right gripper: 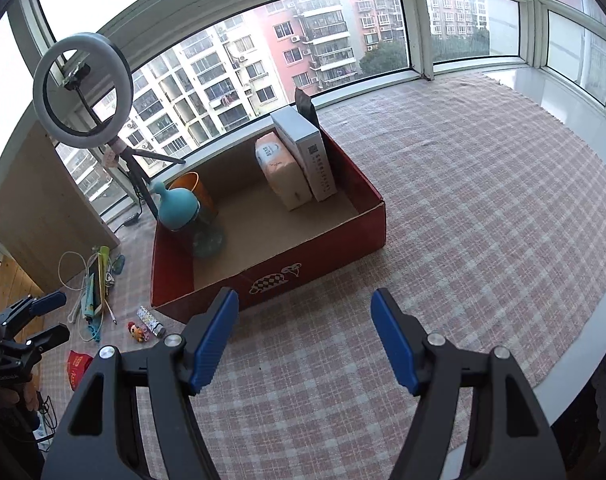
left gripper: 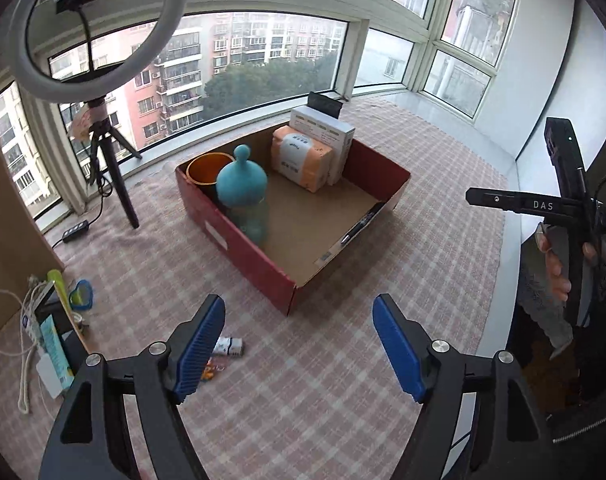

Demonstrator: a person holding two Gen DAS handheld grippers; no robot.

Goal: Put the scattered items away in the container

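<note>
- Left wrist view showed the left gripper (left gripper: 299,344) with its blue pads spread wide and nothing between them, hovering over the checked cloth (left gripper: 323,380) just near of the red box (left gripper: 263,264).
- Right gripper (right gripper: 305,336) was likewise wide open and empty, hovering near the box's front wall (right gripper: 303,276).
- Inside the box stood an orange cup (left gripper: 205,168) and a teal-capped bottle (left gripper: 243,192) at its left end, and a peach pack (left gripper: 301,158) touching a white carton (left gripper: 331,130) at the far right.
- A pen (left gripper: 359,224) lay against the box's right inner wall.
- Outside on the cloth, left of the box's near corner, lay a small tube (right gripper: 151,320) and a small toy (right gripper: 137,331), close together.
- A red packet (right gripper: 77,364) lay nearer, further left.
- A ring light (right gripper: 83,84) stood far left by the window.
</note>
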